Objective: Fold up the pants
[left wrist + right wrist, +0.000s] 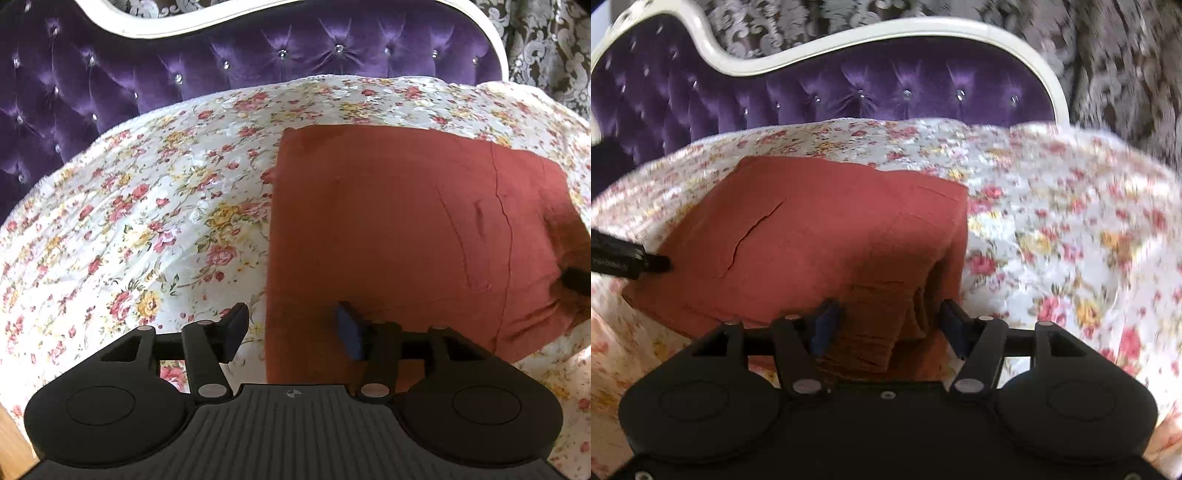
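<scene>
Rust-red pants (406,236) folded into a thick, creased square on the floral quilt (147,206), below the tufted purple velvet headboard (110,85). Left gripper (291,328) spread, straddling the fold's edge; right gripper (890,325) spread around stacked layers, pads not pressing.

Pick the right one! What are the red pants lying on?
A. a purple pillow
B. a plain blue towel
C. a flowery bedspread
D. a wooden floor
C: the folded red pants rest flat on a white bedspread printed with pink and yellow flowers, in front of the purple tufted headboard.
</scene>
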Tool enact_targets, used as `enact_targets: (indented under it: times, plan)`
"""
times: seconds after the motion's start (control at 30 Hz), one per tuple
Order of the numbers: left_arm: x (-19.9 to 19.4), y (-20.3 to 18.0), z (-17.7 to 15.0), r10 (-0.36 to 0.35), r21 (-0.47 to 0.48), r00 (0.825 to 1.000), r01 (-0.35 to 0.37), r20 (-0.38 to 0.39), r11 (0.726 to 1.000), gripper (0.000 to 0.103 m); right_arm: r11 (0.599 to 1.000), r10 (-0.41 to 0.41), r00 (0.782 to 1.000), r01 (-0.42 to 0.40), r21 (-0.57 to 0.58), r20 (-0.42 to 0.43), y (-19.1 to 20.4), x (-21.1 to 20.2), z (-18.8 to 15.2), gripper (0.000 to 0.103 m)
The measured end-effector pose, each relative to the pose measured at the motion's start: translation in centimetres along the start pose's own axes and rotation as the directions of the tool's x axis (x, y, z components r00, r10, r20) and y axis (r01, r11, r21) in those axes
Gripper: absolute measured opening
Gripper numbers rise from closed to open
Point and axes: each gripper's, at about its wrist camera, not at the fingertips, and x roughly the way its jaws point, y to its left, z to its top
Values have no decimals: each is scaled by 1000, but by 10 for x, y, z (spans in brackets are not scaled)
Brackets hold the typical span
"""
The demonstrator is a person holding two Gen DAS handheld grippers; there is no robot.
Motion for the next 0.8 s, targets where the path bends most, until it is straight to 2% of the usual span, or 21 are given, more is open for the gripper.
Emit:
enact_targets:
  times: [0.1, 0.17, 0.3, 0.4, 0.63, 0.8]
  plan:
    - [2, 5, 5, -18, -5, 1000, 18, -3, 1000, 52, 999, -12, 1000, 10, 51, 29, -10, -4, 10, 67]
    - [9, 6, 9, -23, -8, 1000, 22, -8, 1000, 54, 997, -12, 1000, 11, 73, 15, -17, 2, 14, 68]
    - [17, 10, 15, -27, -5, 1000, 27, -9, 1000, 63, 977, 83, 996, -77, 197, -23, -37, 21, 17, 68]
    - [21, 20, 20, -74, -39, 997, 74, -19, 997, 64, 951, 140, 990, -131, 280, -13, -47, 29, 16, 73]
    - [33, 36, 29, -161, -126, 986, 155, -36, 980, 69, 954, 163, 987, -156, 257, -8, -39, 35, 19, 76]
    - [35, 27, 38, -174, -101, 985, 171, -23, 980, 69, 959, 168, 986, -162, 233, -7, -37, 40, 23, 76]
